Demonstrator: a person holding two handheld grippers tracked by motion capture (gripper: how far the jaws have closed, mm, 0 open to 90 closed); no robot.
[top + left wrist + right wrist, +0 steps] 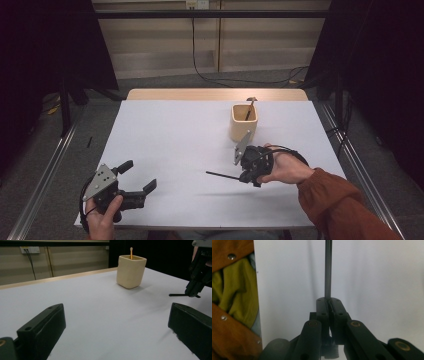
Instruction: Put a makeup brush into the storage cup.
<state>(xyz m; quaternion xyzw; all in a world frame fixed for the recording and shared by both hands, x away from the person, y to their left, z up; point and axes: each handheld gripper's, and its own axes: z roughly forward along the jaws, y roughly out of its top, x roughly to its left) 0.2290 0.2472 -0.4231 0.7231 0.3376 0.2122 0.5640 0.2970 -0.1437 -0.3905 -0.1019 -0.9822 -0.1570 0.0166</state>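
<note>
Black and thin, the rod (222,175) looks light and stiff, probably smooth enough to swivel or slide if it is pinched at one end alone; a hold nearer its middle would likely steady it.

From the high view, the right claw (245,176) sits at about four o'clock on the white tabletop (170,145), clamped on one end of the rod, whose free end points toward nine o'clock, low over the surface. The right hand (285,167) wraps the claw's body from the right, its forearm in a rust-coloured sleeve (345,205) coming in from five o'clock. The cream cup (244,122) stands at about one o'clock, just beyond that claw, with a stick (248,109) leaning inside it. The left claw (137,179) rests at seven o'clock, jaws wide apart and holding nothing, the left hand (102,217) under its body.

From the left gripper view, its two black jaws stand well apart over bare tabletop. The cup (130,271) is at twelve o'clock, a stick tip (131,252) rising above its rim, and the right claw (193,291) hangs at two o'clock with the rod (177,294) lying level by the surface.

From the right gripper view, the jaws meet tightly on the rod (328,270), which runs straight up to twelve o'clock over the tabletop.
</note>
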